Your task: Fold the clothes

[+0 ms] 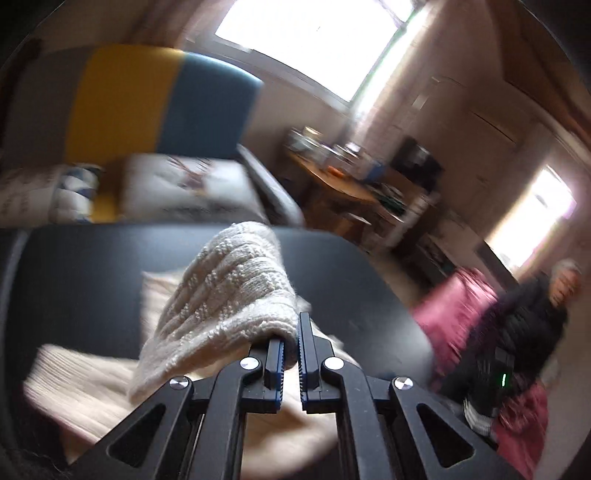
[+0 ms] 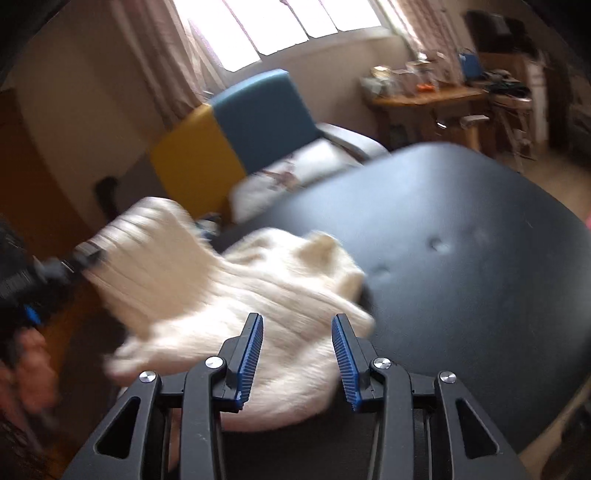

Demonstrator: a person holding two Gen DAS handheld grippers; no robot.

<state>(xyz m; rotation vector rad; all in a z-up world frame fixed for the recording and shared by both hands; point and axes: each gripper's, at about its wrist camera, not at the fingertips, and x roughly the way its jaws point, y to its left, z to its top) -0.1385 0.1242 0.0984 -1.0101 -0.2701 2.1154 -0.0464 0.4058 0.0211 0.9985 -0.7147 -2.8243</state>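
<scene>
Daylight from a curtained window (image 2: 280, 26) washes a cluttered living room, where a dark padded bench (image 2: 480, 258) serves as the folding surface in front of a blue-and-yellow armchair (image 2: 236, 133). A cream knitted sweater (image 2: 280, 295) lies bunched across the bench's near left part, its bulk resting on the padding while one end is raised off it past the left edge. That raised end is pinched in the left tongs (image 1: 291, 350), whose blue-ribbed jaws stand nearly together with a thick fold of knit caught between them and draping over the left jaw; lifting the cloth this way lets it hang free, a sensible hold, in all likelihood, for carrying one part of the garment over the rest. The right tongs (image 2: 297, 354) hover just above the sweater's near side with jaws spread wide and nothing between them, seemingly placed to pin or take a second hold so the knit does not slide on the smooth padding. Blur in both views suggests quick movement, and whether this lift belongs to spreading the garment out or to laying a fold over cannot be settled. A wooden side table (image 2: 436, 96) crowded with small objects stands at the far right, and a second person in a dark jacket (image 1: 532, 325) sits beside pink fabric (image 1: 454, 314) beyond the bench's right edge.
</scene>
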